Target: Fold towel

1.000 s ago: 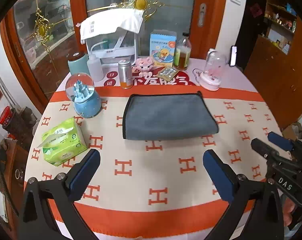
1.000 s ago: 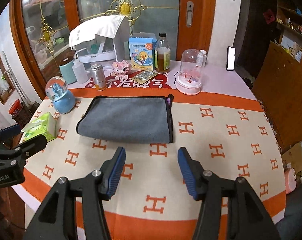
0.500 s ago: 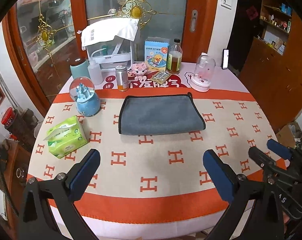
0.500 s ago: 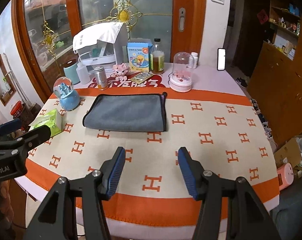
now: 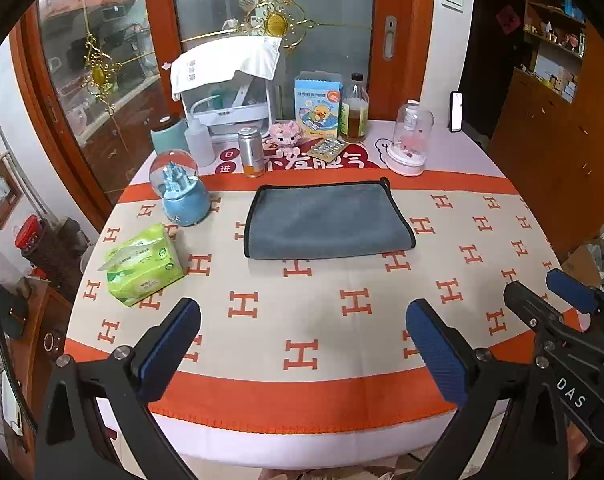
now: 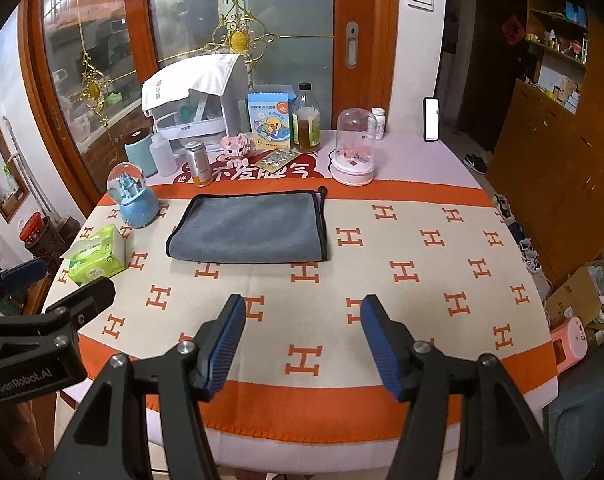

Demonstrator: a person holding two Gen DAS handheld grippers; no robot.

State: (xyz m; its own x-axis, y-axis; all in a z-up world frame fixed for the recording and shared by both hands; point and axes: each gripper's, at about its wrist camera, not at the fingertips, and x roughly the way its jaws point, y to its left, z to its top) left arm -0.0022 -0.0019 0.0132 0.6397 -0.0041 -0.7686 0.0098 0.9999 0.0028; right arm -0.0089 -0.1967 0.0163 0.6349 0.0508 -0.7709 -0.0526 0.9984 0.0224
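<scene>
A grey towel with black edging [image 5: 328, 220] lies folded flat on the orange-and-cream tablecloth, in the far middle of the table; it also shows in the right wrist view [image 6: 248, 227]. My left gripper [image 5: 302, 344] is open and empty, held above the table's near edge, well short of the towel. My right gripper [image 6: 302, 340] is open and empty, also over the near edge. Each gripper shows at the side of the other's view.
A green tissue pack [image 5: 142, 266] and a blue snow globe [image 5: 180, 190] stand left of the towel. Bottles, a can, a box and a glass dome [image 5: 408, 142] line the back of the table. A wooden cabinet [image 6: 562, 168] stands to the right.
Both grippers have pulled back and up from the towel toward the table's near edge. The towel looks smaller and farther away. Both stay open.
</scene>
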